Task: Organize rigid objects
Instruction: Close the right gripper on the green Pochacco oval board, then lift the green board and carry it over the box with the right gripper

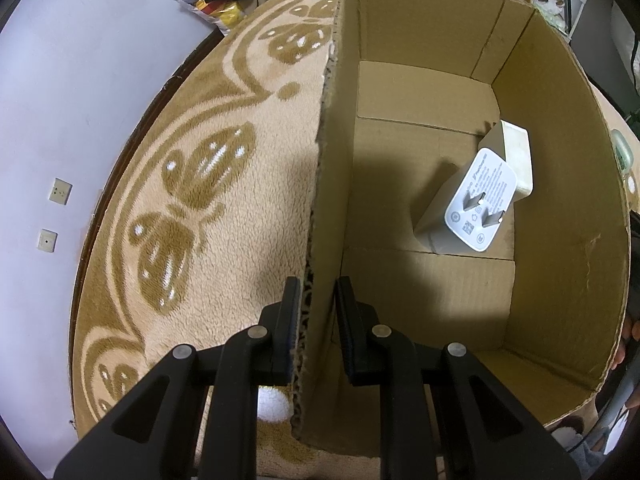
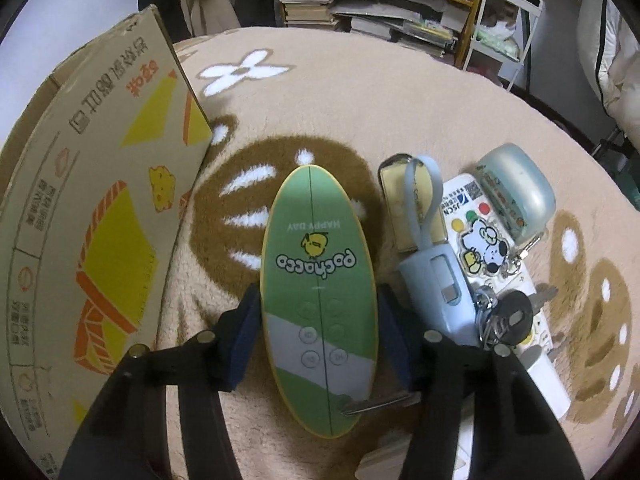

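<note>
Pochacco gadget (image 2: 319, 300), a green oval thing with buttons, sits between the jaws of my right gripper (image 2: 319, 332); the pads press its two long edges, so I read it as gripped, flat side up, nose pointing away from me. Left of those jaws stands the printed cardboard box (image 2: 100, 220), where I judge it belongs. Right of them lie the rest still to sort: a pale blue cased item with a strap (image 2: 436, 280), a white remote (image 2: 536, 340), a keychain charm (image 2: 484, 248), keys (image 2: 512, 312) and a blue-grey case (image 2: 520, 192).

My left gripper (image 1: 318, 320) straddles the box's near wall (image 1: 324, 240), one jaw outside, one inside, apparently pinching it to steady the box while I load. Beyond the inner jaw, a white charger (image 1: 476, 200) lies on the box floor.

Everything rests on a fleecy beige cloth (image 2: 400, 100) with brown patterning; cluttered shelves (image 2: 380, 0) stand beyond.
</note>
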A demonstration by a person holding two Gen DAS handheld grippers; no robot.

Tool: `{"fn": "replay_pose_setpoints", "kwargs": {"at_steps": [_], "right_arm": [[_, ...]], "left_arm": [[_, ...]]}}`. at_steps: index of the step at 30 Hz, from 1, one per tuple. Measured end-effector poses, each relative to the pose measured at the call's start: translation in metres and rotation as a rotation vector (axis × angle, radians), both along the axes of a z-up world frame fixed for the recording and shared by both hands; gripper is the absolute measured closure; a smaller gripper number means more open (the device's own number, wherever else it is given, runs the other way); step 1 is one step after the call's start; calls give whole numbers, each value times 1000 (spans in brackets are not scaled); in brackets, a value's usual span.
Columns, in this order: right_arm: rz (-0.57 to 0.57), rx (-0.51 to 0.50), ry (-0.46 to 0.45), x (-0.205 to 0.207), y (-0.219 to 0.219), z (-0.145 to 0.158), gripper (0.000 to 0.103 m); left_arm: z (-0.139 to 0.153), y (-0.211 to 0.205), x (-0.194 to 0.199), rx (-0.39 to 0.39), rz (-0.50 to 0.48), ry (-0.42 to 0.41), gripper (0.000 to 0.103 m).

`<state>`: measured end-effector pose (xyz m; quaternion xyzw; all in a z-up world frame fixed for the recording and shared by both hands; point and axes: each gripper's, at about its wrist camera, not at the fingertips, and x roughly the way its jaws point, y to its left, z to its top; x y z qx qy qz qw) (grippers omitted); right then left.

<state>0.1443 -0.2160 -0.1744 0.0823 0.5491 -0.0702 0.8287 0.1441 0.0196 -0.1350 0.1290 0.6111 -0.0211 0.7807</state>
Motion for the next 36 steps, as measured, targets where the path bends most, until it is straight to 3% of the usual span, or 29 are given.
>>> {"fn": "replay_pose_setpoints", "kwargs": {"at_steps": [15, 25, 36], "right_arm": [[-22, 79, -168, -2, 2, 58, 44], [87, 46, -284, -9, 40, 110, 44], [195, 33, -275, -11, 91, 117, 44]], "left_arm": [[1, 1, 1, -2, 1, 2, 85], [0, 2, 1, -8, 2, 3, 85], [-1, 3, 1, -5, 0, 4, 85]]}}
